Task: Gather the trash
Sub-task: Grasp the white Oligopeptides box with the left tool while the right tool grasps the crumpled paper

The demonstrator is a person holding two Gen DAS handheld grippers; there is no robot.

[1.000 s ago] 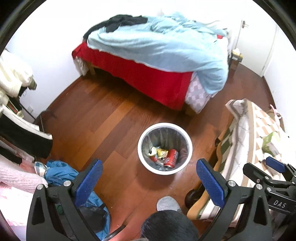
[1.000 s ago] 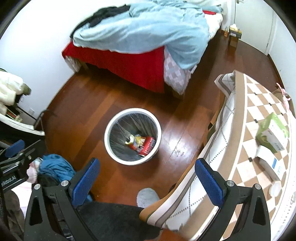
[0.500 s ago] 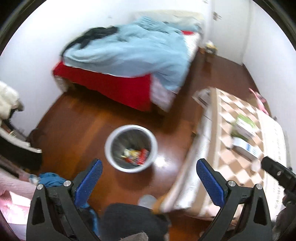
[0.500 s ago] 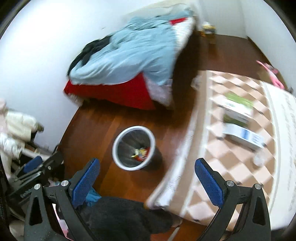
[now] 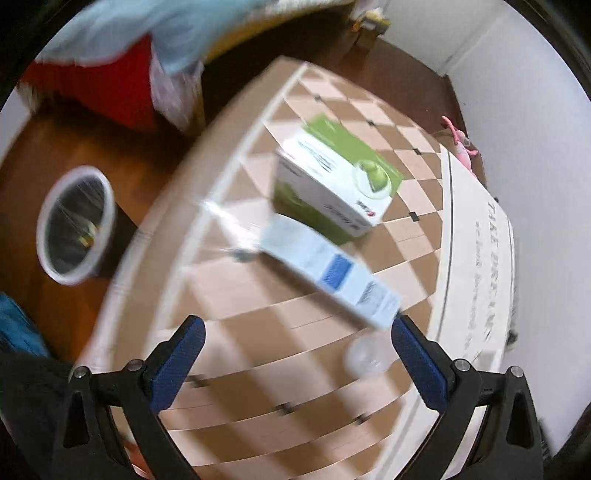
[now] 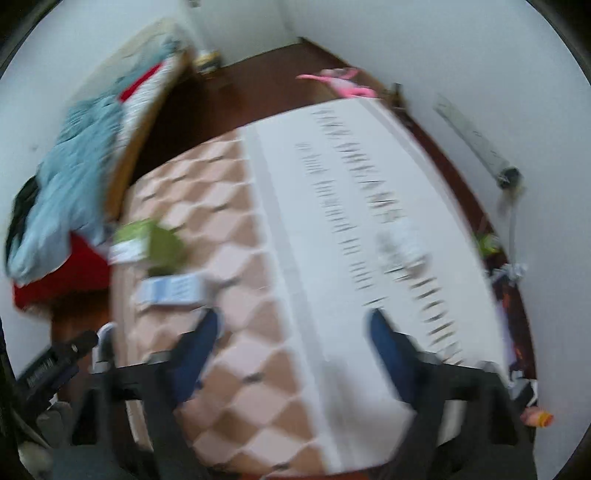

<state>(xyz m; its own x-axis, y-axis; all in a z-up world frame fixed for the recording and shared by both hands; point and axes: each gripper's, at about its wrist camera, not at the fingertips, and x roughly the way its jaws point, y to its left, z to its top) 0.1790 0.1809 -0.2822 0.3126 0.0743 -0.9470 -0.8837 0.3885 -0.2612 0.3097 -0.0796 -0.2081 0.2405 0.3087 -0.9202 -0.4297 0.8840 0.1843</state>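
My left gripper [image 5: 297, 330] is open and empty above the checkered table [image 5: 258, 350]. A green and white box [image 5: 332, 181] and a white and blue box [image 5: 328, 269] lie on the table ahead of it, with a small clear lid [image 5: 365, 356] near the right finger. The white trash bin [image 5: 74, 225] stands on the floor at left. My right gripper [image 6: 291, 321] is open and empty over the same table [image 6: 258, 350]; the green box [image 6: 147, 240], the blue box [image 6: 170, 290] and a crumpled wrapper [image 6: 402, 251] show blurred.
The bed with blue blanket [image 5: 147, 26] and red sheet stands beyond the bin. A pink object [image 5: 460, 138] lies at the table's far edge by the white wall. The left gripper's body [image 6: 51, 363] shows low left in the right wrist view.
Both grippers have swung right, from over the floor and bin to over the checkered table. The boxes are now close ahead. Both stay open and empty.
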